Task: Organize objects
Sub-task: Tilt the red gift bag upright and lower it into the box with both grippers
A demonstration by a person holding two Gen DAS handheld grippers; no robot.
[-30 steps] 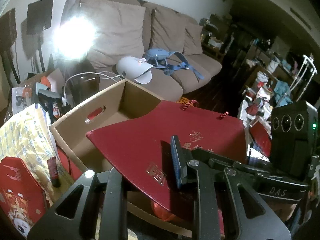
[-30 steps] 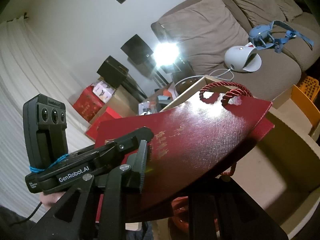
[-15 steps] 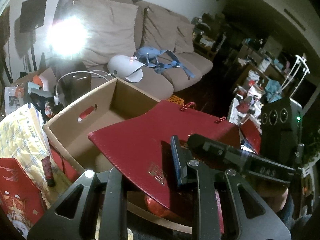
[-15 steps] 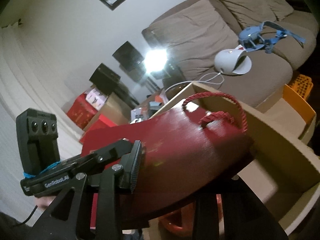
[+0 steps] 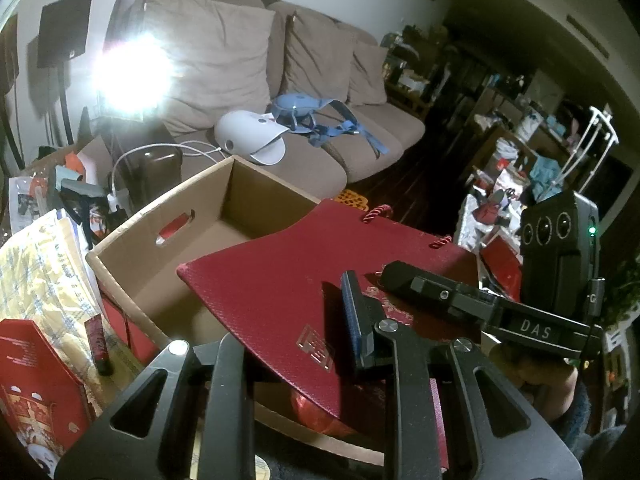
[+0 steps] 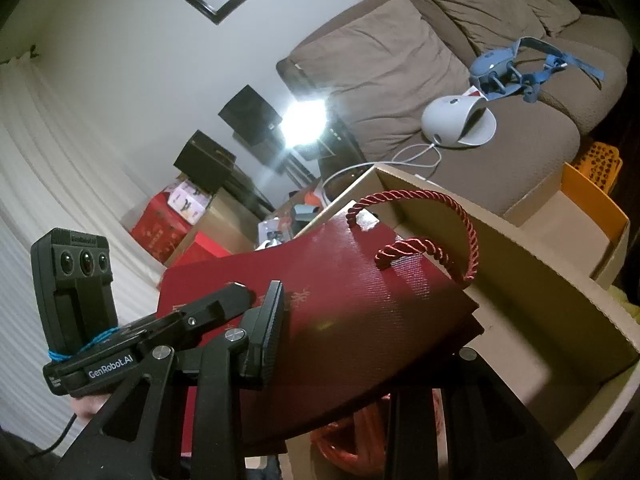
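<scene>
1. Both grippers grip a flat red gift bag (image 5: 288, 292), held tilted over the near rim of an open cardboard box (image 5: 168, 248); it is not yet inside.
2. The left gripper (image 5: 296, 360) is clenched on the bag's near edge.
3. The right gripper (image 6: 360, 356) has the bag between its fingers, and its jaws have just been opening a little; whether the pads still press on the bag I cannot tell.
4. The bag's red rope handles (image 6: 432, 236) point toward the box's far wall. Judging by this, the bag has yet to be lowered and let go.
5. Something orange-red (image 6: 352, 444) lies low in the box's near corner; the rest of the floor looks bare.
6. Behind stands a brown sofa (image 5: 224, 60) carrying a white device (image 5: 248, 138) and blue straps (image 5: 320, 124). A bright lamp (image 5: 128, 76) glares at the sofa's left end, and clutter fills the dim room.
</scene>
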